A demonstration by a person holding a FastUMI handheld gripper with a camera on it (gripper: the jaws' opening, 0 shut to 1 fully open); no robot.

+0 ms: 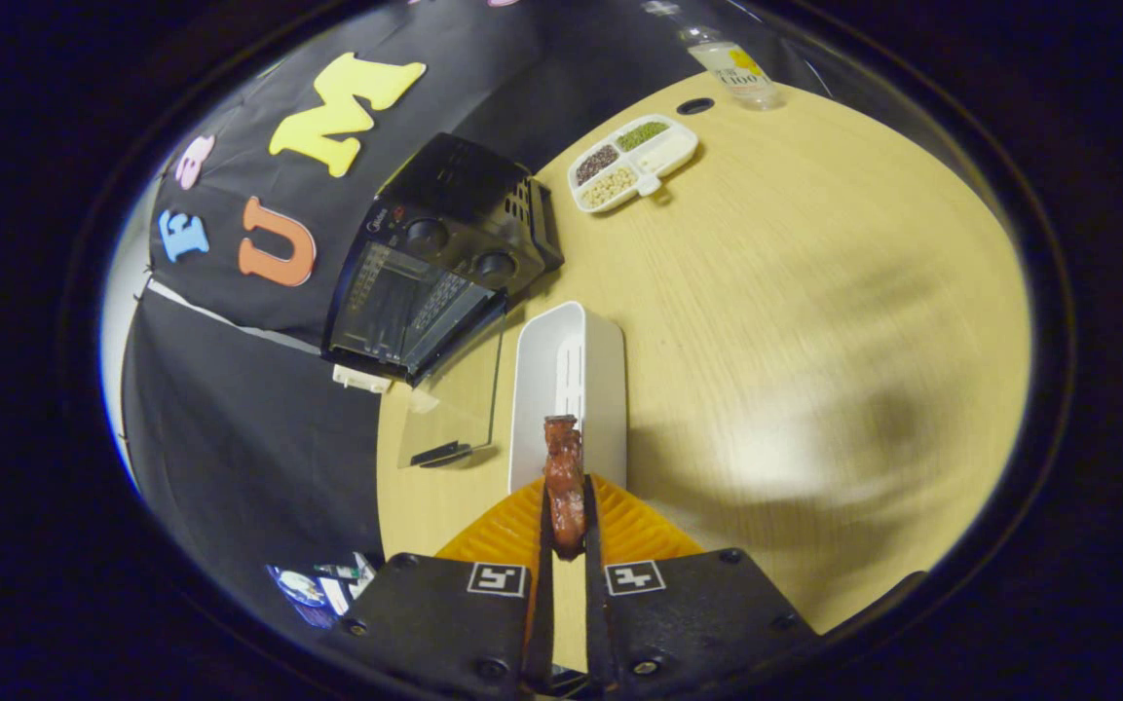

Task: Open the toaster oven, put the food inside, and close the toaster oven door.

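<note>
Food gripped; toaster oven [439, 268] door open.
Your claw [568, 521] pinched the food [565, 484] above the white tray [567, 375] on the desk [795, 321]. It looked glazed, probably soft, slippery; keep mid-length hold.

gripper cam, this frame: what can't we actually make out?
- Toaster oven interior: gripper view, dark behind the open door; any rack is unclear.
- Food lower end: hidden between the fingers of the gripper, which are shut on it.
- White tray near end: covered by the food and fingers.
- Bottle: top cut off by the image edge.
- Divided dish contents: too small to identify.
</note>
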